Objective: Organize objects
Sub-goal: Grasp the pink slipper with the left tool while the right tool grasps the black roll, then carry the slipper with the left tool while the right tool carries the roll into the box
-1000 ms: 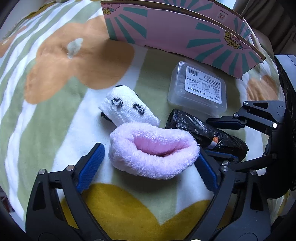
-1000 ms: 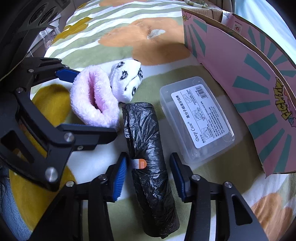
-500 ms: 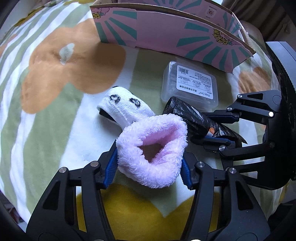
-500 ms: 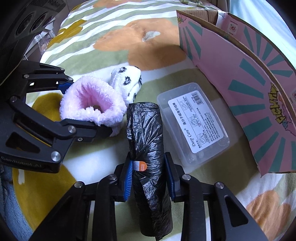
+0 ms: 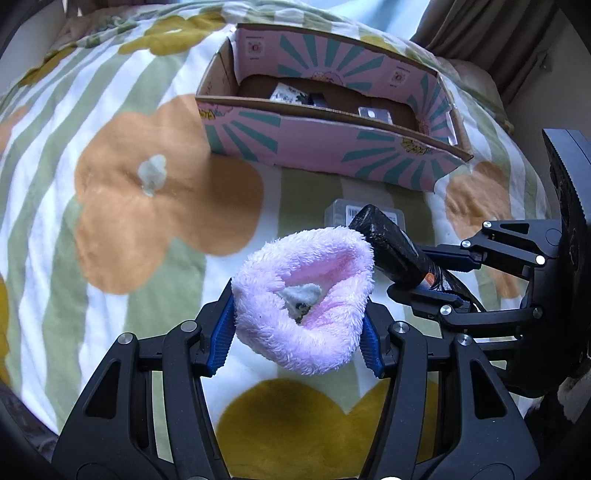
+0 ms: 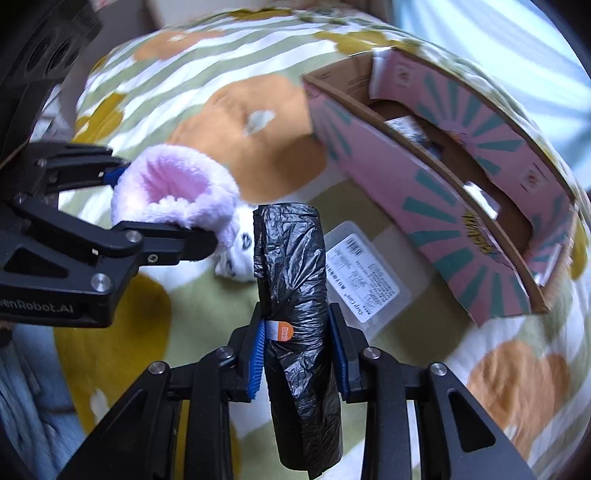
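My left gripper (image 5: 297, 338) is shut on a fluffy pink sock (image 5: 306, 295), held up off the flowered blanket; its white panda-patterned toe hangs below in the right wrist view (image 6: 236, 254). My right gripper (image 6: 297, 354) is shut on a roll of black bin bags (image 6: 295, 295) with an orange sticker, also lifted. The roll (image 5: 391, 247) shows to the right of the sock in the left wrist view. A clear plastic box (image 6: 364, 280) with a white label lies on the blanket under the roll. The pink and teal cardboard box (image 5: 332, 144) stands open beyond.
The cardboard box (image 6: 443, 192) holds a few small items on its brown floor. A small pale tuft (image 5: 151, 177) lies on an orange flower of the blanket. Curtains (image 5: 491, 33) hang at the far right. The blanket (image 5: 110, 258) spreads wide to the left.
Both grippers shut on their objects and then rose: the sock and the bag roll left the blanket, and the open top of the cardboard box came into view.
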`<state>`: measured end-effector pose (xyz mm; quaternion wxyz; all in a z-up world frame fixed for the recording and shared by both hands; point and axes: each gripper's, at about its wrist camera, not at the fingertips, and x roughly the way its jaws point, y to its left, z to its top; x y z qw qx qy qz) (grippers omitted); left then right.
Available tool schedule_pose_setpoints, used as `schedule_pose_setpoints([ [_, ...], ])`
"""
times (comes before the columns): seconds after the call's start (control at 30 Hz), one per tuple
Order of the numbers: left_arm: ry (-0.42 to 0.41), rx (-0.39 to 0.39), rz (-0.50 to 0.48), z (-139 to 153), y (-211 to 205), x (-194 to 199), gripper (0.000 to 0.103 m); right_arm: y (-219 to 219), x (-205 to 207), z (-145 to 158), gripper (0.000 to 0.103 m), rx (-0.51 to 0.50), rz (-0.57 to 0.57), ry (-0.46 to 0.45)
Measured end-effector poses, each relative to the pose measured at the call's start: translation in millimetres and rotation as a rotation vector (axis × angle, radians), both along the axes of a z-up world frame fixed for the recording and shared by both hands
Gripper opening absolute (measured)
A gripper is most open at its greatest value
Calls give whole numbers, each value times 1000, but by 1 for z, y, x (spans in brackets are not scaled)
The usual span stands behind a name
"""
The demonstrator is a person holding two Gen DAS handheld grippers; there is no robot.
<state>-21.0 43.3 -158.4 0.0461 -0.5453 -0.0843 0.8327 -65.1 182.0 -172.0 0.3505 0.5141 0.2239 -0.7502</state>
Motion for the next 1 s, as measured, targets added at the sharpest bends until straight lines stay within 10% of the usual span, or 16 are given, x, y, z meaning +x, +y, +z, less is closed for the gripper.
schedule_pose_setpoints([
  [0.73, 91, -61, -160, 129, -76, -46, 54, -21, -2, 141, 28, -123, -778, 41],
  [1.0, 89, -38, -148, 141, -84, -47, 54, -18, 0, 164, 28, -102, -893, 81],
])
